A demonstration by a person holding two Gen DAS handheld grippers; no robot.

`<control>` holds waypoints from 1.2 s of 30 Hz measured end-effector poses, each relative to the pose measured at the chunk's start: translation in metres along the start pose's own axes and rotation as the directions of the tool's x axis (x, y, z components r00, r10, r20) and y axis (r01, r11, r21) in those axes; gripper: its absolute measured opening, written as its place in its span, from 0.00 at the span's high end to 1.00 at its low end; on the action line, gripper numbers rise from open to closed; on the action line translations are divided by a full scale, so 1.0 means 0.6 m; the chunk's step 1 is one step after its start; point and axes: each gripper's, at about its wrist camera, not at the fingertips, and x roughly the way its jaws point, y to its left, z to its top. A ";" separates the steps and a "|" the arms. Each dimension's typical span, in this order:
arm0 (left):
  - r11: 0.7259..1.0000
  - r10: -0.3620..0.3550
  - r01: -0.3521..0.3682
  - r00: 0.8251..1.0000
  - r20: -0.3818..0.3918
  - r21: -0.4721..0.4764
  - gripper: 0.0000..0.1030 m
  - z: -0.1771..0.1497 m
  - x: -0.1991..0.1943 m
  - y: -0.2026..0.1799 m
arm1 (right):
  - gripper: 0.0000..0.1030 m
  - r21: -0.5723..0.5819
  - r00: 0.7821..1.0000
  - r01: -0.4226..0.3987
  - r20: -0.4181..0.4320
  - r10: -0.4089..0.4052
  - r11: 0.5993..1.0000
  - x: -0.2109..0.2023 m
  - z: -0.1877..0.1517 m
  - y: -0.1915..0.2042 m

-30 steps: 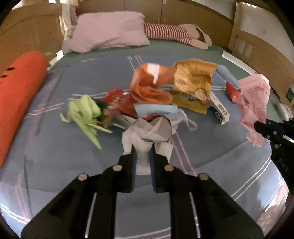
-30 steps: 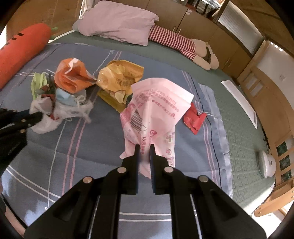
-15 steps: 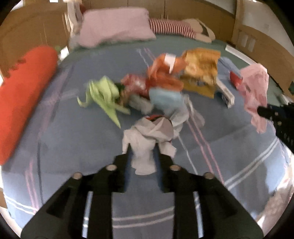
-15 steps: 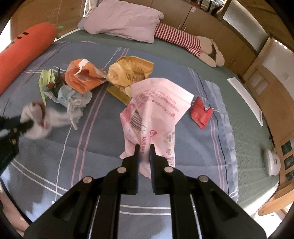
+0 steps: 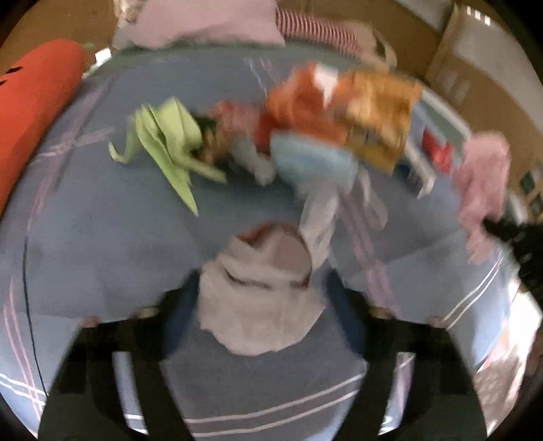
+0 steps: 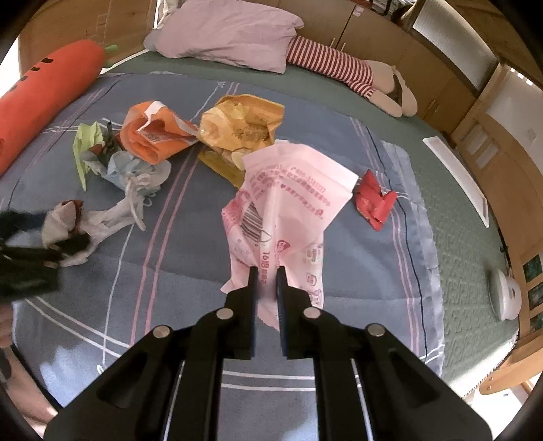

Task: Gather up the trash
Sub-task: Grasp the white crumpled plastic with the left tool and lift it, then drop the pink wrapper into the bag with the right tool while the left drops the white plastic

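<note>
My right gripper [image 6: 265, 271] is shut on a pink plastic bag [image 6: 288, 200] and holds it up over the blue bedspread [image 6: 190, 237]. My left gripper [image 5: 261, 288] shows blurred, its jaws wide apart around a white crumpled tissue wad [image 5: 258, 298]; the wad also shows in the right wrist view [image 6: 64, 220]. The trash pile lies beyond: green paper [image 6: 86, 139], orange bag [image 6: 152, 135], yellow snack bag [image 6: 241, 129], light blue mask [image 6: 125, 169]. A red wrapper [image 6: 373, 200] lies to the right.
A carrot plush [image 6: 44, 98] lies along the left side. A pink pillow [image 6: 230, 30] and a striped-leg doll [image 6: 339, 68] lie at the head of the bed. Wooden bed frame and a white object [image 6: 505, 295] are on the right.
My left gripper has pulled the white wad back from the pile toward the camera, and its jaws have spread apart. The right gripper still holds the pink bag, barely moved.
</note>
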 end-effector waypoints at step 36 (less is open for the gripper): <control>0.969 -0.043 -0.055 0.924 0.380 0.242 0.70 -0.151 -0.299 -0.155 | 0.89 -0.103 0.987 -0.102 0.115 0.114 0.989 -0.239 -0.162 -0.077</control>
